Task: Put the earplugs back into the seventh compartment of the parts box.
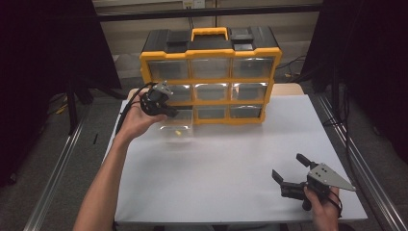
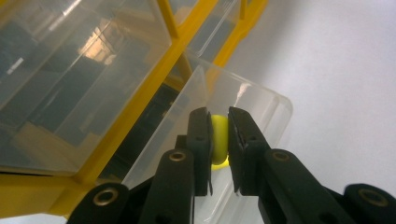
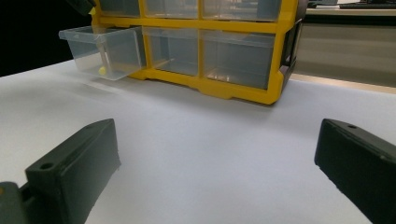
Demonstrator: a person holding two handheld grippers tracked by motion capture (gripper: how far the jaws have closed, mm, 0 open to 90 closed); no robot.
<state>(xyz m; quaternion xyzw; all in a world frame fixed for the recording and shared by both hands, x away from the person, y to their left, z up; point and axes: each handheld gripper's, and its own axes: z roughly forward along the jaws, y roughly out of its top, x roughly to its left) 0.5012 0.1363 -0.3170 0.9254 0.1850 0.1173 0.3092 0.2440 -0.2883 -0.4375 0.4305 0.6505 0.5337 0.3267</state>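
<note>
The left gripper [image 2: 218, 140] is clamped on a small yellow piece [image 2: 219, 138] over the pulled-out clear drawer [image 2: 261, 100], so dropping it in and shutting the drawer are probably left, while the right gripper [image 1: 291, 169] is held wide apart.

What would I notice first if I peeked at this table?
The big yellow and black drawer cabinet at the back of the white table. Its bottom-left clear drawer is pulled out, and the left gripper pinches a small yellow piece over it. The right gripper sits open near the front right corner.
</note>
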